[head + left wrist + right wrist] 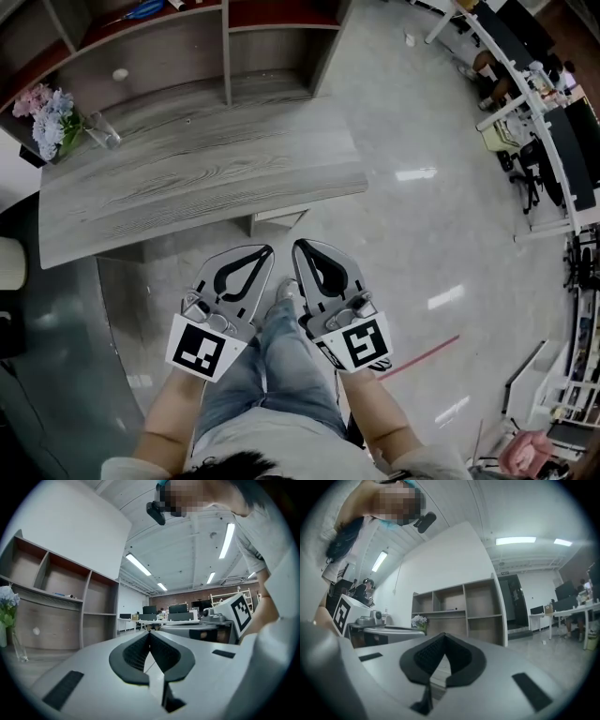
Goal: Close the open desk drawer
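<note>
The grey wood desk [197, 173] fills the upper left of the head view. A pale drawer front [278, 217] shows just past its front edge, near the middle. My left gripper [265, 249] and right gripper [300, 246] hang side by side over the floor, a little short of the drawer and not touching it. Both are shut with nothing held, the tips pointing at the desk. In the left gripper view the left gripper [150, 632] has its dark pads meeting at the tip. The right gripper view shows the right gripper [443, 634] shut the same way.
A glass vase of flowers [52, 117] stands at the desk's back left. A wooden shelf unit [225, 47] rises behind the desk. Office tables and chairs [525, 112] line the right side. A red line [422, 356] crosses the glossy floor. My jeans-clad legs [281, 366] are below the grippers.
</note>
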The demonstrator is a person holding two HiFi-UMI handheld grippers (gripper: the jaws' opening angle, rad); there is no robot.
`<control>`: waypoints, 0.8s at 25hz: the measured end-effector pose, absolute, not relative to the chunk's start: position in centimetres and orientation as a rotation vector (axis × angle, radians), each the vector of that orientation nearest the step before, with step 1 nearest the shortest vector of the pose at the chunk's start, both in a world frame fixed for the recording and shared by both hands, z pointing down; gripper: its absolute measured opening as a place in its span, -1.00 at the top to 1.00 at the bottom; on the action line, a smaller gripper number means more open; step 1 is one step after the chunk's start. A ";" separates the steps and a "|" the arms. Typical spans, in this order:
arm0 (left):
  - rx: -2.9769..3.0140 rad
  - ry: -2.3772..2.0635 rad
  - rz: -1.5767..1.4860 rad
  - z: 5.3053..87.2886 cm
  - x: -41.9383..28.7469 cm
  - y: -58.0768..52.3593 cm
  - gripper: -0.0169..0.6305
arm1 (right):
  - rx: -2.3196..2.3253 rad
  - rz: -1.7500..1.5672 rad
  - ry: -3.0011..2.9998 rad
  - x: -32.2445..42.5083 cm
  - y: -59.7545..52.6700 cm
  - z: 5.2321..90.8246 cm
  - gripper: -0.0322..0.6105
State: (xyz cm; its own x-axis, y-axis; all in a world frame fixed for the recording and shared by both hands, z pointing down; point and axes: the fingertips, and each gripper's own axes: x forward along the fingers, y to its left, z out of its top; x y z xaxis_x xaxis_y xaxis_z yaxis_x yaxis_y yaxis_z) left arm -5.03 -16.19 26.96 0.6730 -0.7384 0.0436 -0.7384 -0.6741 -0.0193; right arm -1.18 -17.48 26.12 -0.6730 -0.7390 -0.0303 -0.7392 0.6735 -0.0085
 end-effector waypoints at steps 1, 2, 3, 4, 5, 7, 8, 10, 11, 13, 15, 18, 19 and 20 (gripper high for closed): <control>-2.875 1.271 -0.068 26.6 -5.1 -15.9 0.91 | -1.255 0.019 2.851 -1.2 -16.9 25.7 0.88; -2.876 1.273 -0.063 26.3 -5.1 -15.6 0.91 | -1.253 0.029 2.857 -1.2 -16.3 25.4 0.88; -2.877 1.270 -0.058 25.9 -5.2 -15.4 0.91 | -1.250 0.036 2.860 -1.3 -15.8 25.0 0.88; -2.878 1.265 -0.051 25.6 -5.2 -15.1 0.91 | -1.248 0.040 2.860 -1.4 -15.3 24.7 0.88; -2.880 1.256 -0.043 25.3 -5.2 -14.8 0.91 | -1.246 0.042 2.857 -1.4 -14.9 24.3 0.88; -2.886 1.239 -0.031 24.8 -5.0 -14.1 0.91 | -1.241 0.047 2.851 -1.6 -14.0 23.6 0.88; -2.886 1.231 -0.029 24.5 -5.0 -13.9 0.91 | -1.238 0.049 2.848 -1.7 -13.6 23.3 0.88; -2.888 1.217 -0.024 24.0 -4.8 -13.4 0.91 | -1.234 0.054 2.844 -1.8 -12.9 22.7 0.88; -2.889 1.210 -0.019 23.8 -4.7 -13.1 0.91 | -1.233 0.057 2.842 -1.9 -12.6 22.4 0.88; -2.892 1.198 -0.004 23.3 -4.7 -12.8 0.91 | -1.238 0.063 2.839 -1.9 -12.1 22.2 0.88; -2.891 1.183 -0.009 23.1 -4.7 -12.4 0.91 | -1.244 0.068 2.835 -2.0 -11.7 22.0 0.88; -2.884 1.158 -0.016 22.9 -4.6 -12.1 0.91 | -1.257 0.078 2.823 -2.0 -11.3 21.6 0.88; -2.882 1.151 -0.016 22.8 -4.5 -11.9 0.91 | -1.259 0.083 2.820 -2.0 -11.2 21.5 0.88; -2.880 1.143 -0.018 22.7 -4.5 -11.8 0.91 | -1.258 0.088 2.819 -2.1 -11.1 21.3 0.88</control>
State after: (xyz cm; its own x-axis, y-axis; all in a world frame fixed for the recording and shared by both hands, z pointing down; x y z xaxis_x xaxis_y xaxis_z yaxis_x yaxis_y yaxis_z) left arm -4.48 -11.80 22.69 0.7279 -0.6856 -0.0050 -0.6851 -0.7271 -0.0440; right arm -2.06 -11.08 21.32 -0.6667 -0.7419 -0.0722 -0.7449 0.6665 0.0303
